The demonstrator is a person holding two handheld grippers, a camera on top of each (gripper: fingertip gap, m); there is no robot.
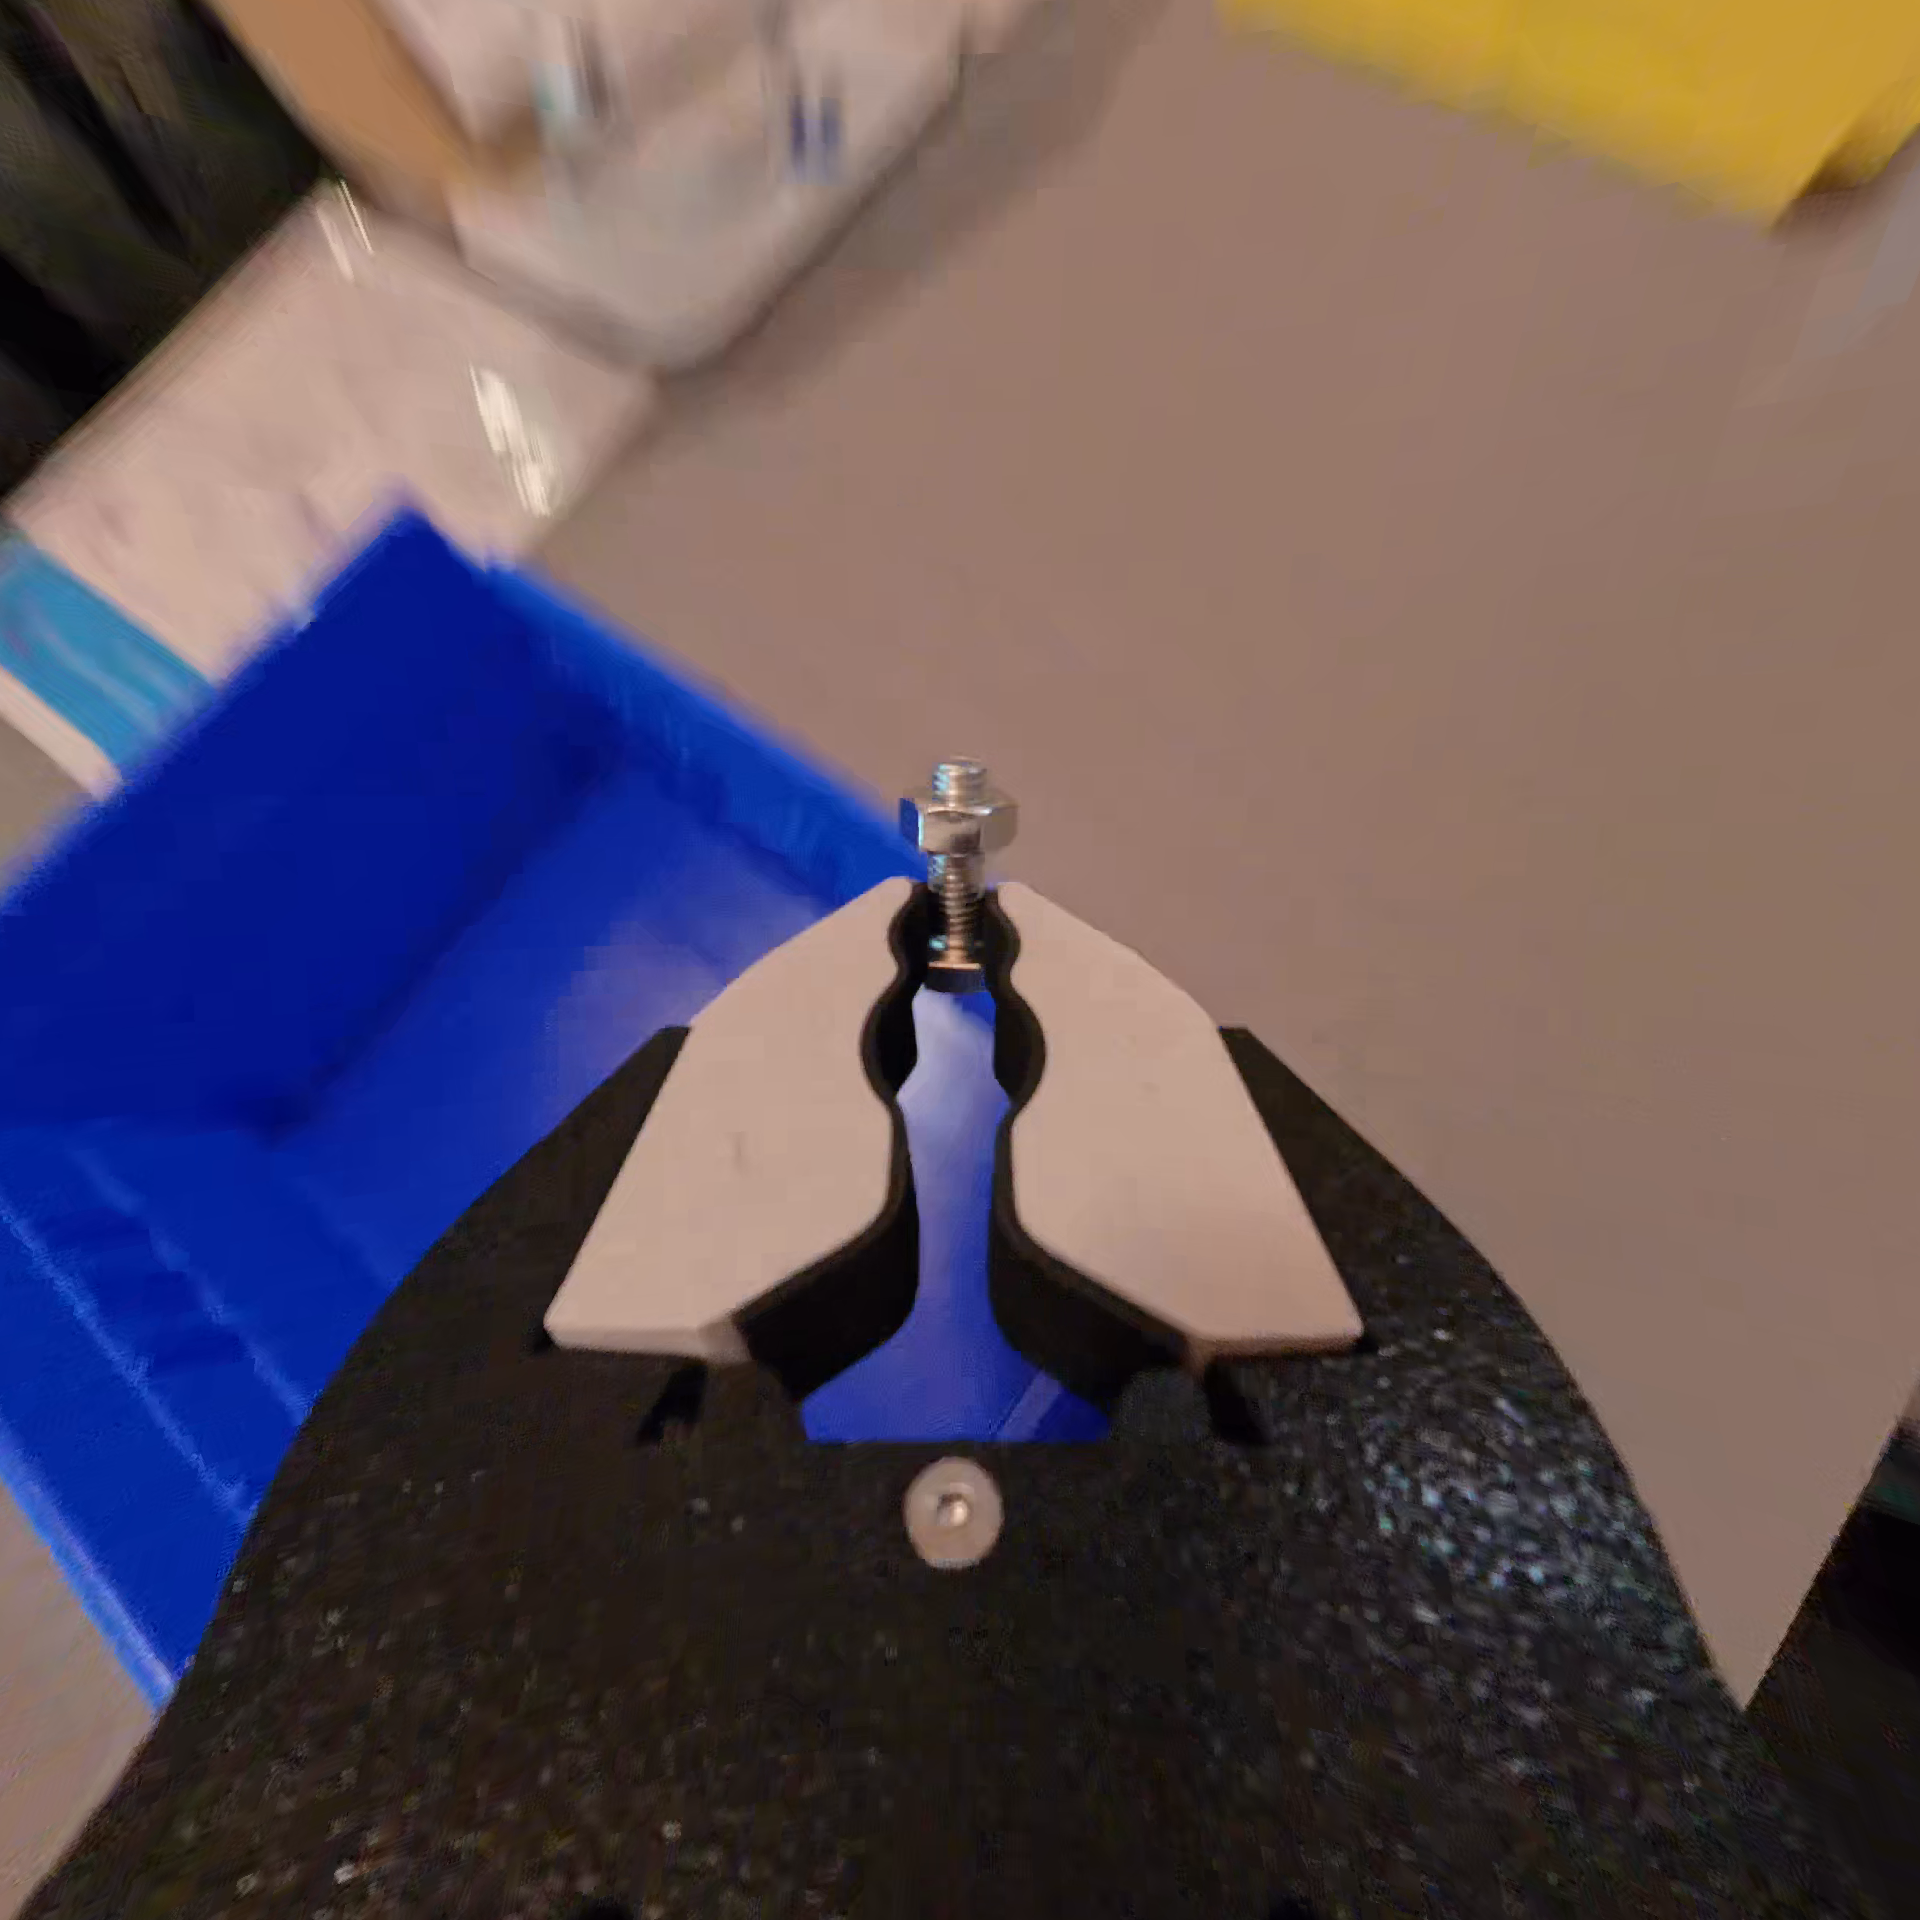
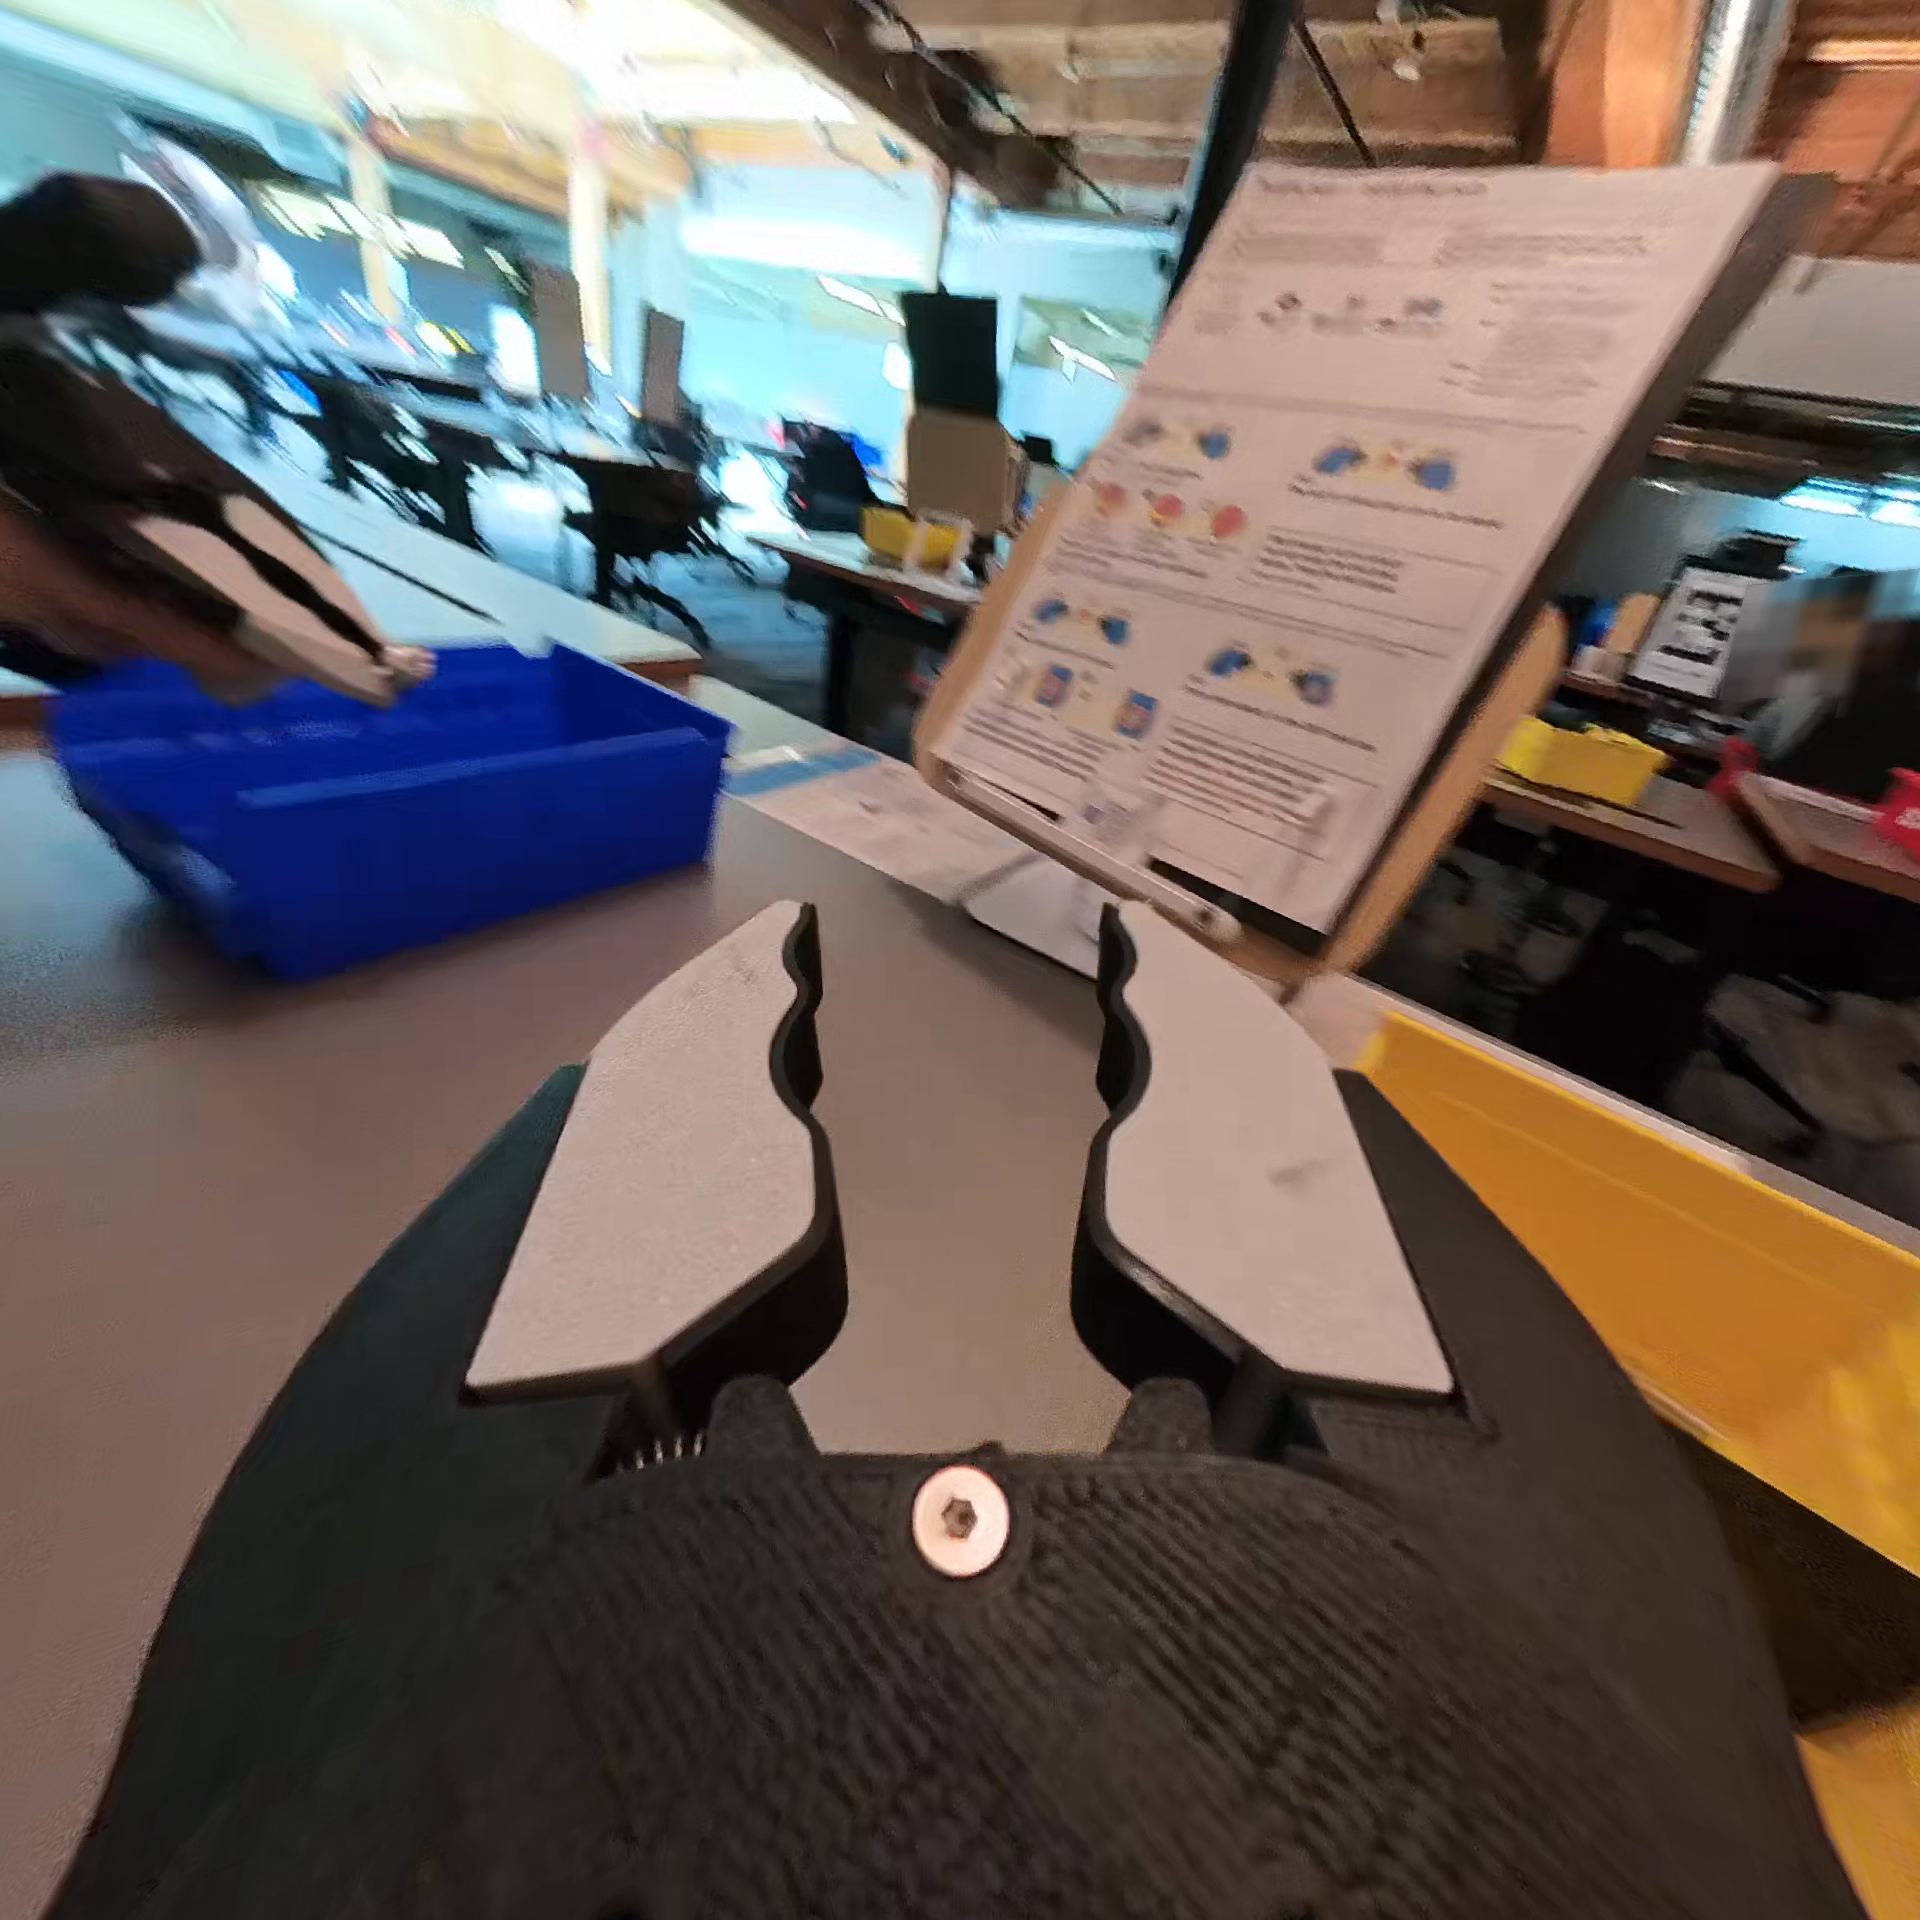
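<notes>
a silver bolt (image 1: 954, 914) with a hex nut (image 1: 958, 823) threaded near its far end is sticking out from the tips of the left gripper (image 1: 954, 891), whose fingertips are pinching its shank, over the blue bin's (image 1: 343, 935) near corner.

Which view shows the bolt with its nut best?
The left wrist view: the bolt stands sharp, clamped in the left claw. The right wrist view shows only a blurred speck at that distant claw's tip, over the blue bin.
</notes>
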